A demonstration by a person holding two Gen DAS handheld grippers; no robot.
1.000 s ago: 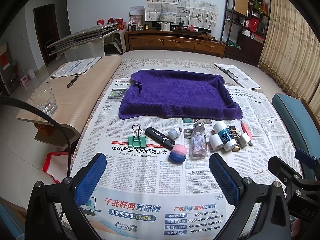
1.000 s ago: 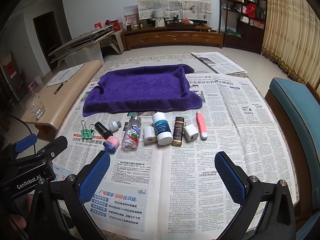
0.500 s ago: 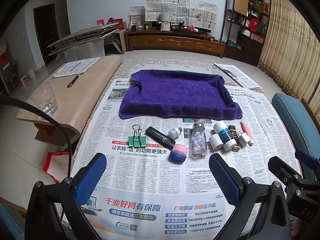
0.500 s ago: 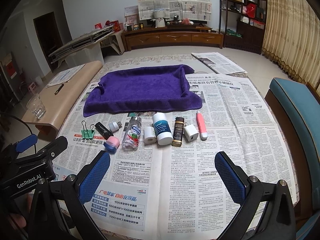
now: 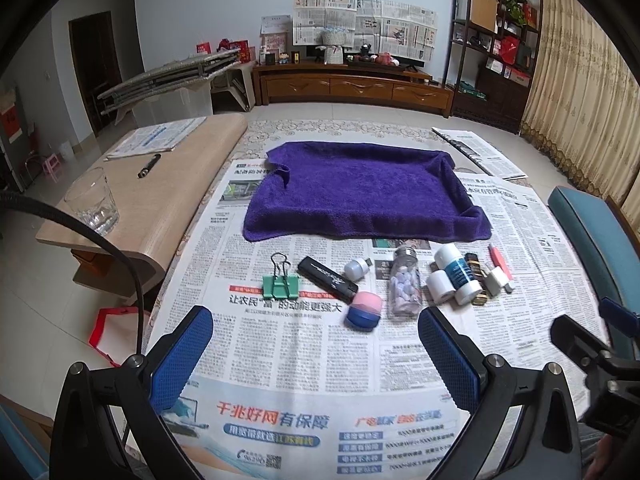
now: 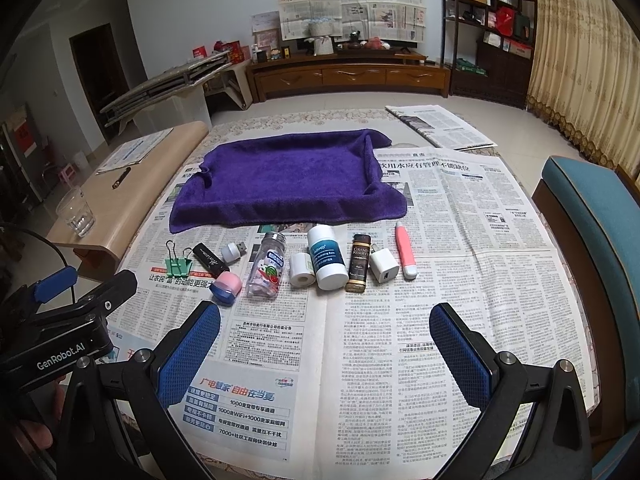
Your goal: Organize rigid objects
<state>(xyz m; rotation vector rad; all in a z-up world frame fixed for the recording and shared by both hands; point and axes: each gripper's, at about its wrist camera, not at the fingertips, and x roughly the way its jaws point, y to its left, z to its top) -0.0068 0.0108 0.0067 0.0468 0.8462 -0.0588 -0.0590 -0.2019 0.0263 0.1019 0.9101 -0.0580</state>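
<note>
Centrally, a row of small rigid objects is lying on the newspaper-covered counter, just in front of a purple towel that is draping a shallow tray. Reading left to right in the right wrist view: green binder clip, black USB stick, small white USB light, pink-and-blue lip balm pot, clear pill bottle, white tape roll, white-and-blue balm tube, dark brown bottle, white charger cube, pink-and-white pen-shaped tool. The left gripper is hovering low over the newspaper, near the lip balm pot and pill bottle; its fingers are standing wide apart, holding nothing. The right gripper is hovering beside it, fingers likewise spread wide and empty. A drinking glass is standing on the side bench at left.
</note>
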